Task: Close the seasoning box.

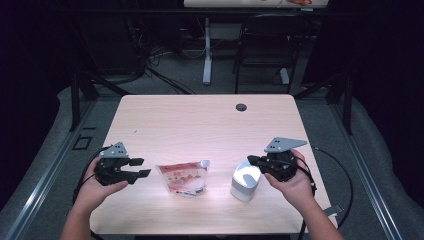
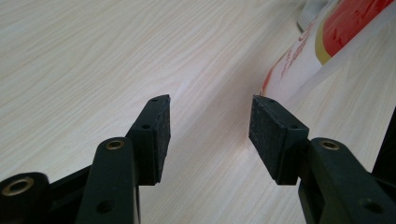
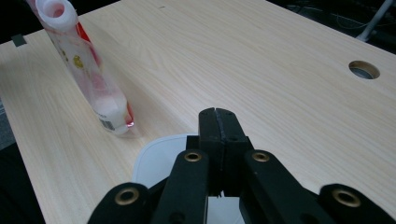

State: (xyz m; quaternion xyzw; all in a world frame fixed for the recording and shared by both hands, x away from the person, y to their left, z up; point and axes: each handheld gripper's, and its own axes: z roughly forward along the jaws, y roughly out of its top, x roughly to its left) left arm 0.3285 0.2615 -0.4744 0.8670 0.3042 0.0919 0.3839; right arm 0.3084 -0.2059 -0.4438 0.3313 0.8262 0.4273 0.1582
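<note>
A red-and-white spouted pouch (image 1: 184,177) is on the table's near middle and seems to stand on its base; its white spout (image 3: 56,11) is at the top. Right of it stands a white container (image 1: 245,182). My left gripper (image 1: 143,167) is left of the pouch and points at it, open, with nothing between the pads (image 2: 156,123); the pouch's edge (image 2: 317,46) lies just beyond the right pad. My right gripper (image 1: 251,160) is shut with nothing in it, its tip (image 3: 218,114) over the container's rim (image 3: 154,156).
The light wooden table (image 1: 200,125) has a round cable hole (image 1: 241,107) near its far edge, which also shows as the hole (image 3: 364,69) in the right gripper view. A chair (image 1: 265,45) and a desk leg stand on the floor beyond. Cables trail from both grippers.
</note>
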